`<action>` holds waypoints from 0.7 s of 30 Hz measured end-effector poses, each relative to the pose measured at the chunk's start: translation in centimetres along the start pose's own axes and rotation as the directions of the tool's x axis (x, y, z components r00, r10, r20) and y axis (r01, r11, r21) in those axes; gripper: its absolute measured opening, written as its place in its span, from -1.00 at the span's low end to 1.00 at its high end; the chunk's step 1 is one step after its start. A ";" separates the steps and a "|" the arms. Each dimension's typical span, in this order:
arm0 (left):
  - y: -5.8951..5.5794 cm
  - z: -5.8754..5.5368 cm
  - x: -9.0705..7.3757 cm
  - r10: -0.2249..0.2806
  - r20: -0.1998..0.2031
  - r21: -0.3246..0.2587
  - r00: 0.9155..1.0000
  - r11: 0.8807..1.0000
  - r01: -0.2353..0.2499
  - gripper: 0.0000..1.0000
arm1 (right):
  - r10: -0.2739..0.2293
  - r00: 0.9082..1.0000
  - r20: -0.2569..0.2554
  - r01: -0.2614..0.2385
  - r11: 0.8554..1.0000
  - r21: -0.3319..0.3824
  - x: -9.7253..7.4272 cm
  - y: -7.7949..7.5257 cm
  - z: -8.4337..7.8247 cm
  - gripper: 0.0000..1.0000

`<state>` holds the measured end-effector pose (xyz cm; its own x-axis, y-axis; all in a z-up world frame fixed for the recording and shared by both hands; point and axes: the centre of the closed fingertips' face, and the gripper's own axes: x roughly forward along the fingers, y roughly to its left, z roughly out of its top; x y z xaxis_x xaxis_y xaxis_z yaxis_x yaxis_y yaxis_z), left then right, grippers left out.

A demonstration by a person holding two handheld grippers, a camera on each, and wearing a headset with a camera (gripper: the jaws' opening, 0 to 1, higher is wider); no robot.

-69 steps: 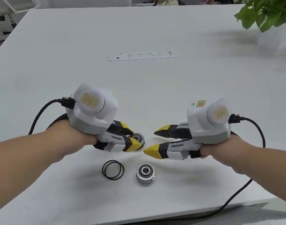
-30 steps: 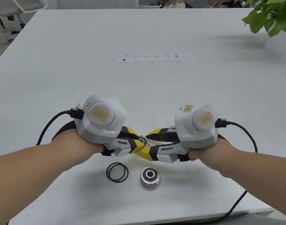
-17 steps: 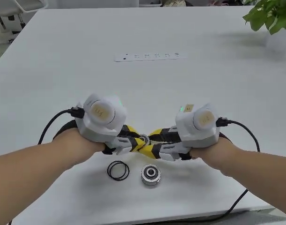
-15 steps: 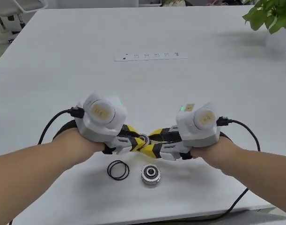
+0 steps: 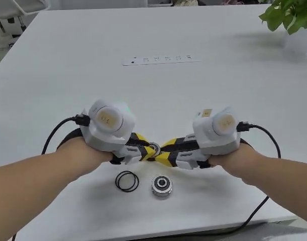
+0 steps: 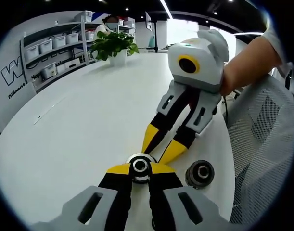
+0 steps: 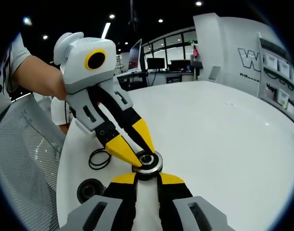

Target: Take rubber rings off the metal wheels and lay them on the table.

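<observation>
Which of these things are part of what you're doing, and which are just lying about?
Part of the job: held wheel, wheel on the table, loose rubber rings, left claw, right claw.
Just lying about: power strip, potted plant.

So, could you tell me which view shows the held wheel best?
Left gripper view: the wheel faces the camera, large, nearly whole. Right gripper view shows it tilted, partly covered; head view shows it small, half hidden.
</observation>
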<state>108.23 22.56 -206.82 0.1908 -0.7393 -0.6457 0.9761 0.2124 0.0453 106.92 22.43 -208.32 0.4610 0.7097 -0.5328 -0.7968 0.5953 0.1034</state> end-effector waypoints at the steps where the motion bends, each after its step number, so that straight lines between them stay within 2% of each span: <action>1: 0.0 0.0 0.0 0.000 0.000 0.000 1.000 1.000 0.000 -0.84 | 0.000 1.000 0.000 0.000 1.000 0.000 0.0 0.0 0.0 -0.74; 11: 0.0 0.0 0.0 0.001 0.000 -0.002 1.000 1.000 -0.001 -0.84 | 0.008 1.000 -0.004 -0.008 1.000 0.018 -0.1 0.0 -0.1 -0.83; 16: -0.1 0.0 0.0 0.001 0.000 -0.003 1.000 1.000 -0.001 -0.84 | 0.011 1.000 -0.009 -0.011 0.999 0.031 -0.3 0.1 -0.3 -0.97; 21: -0.1 0.0 -0.1 0.002 -0.001 -0.003 1.000 1.000 -0.002 -0.84 | 0.007 1.000 -0.007 -0.007 0.999 0.050 -0.4 0.0 -0.3 -1.00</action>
<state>108.14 22.59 -206.80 0.1922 -0.7385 -0.6463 0.9756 0.2152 0.0443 106.61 22.08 -208.33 0.4526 0.7112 -0.5380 -0.7794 0.6086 0.1488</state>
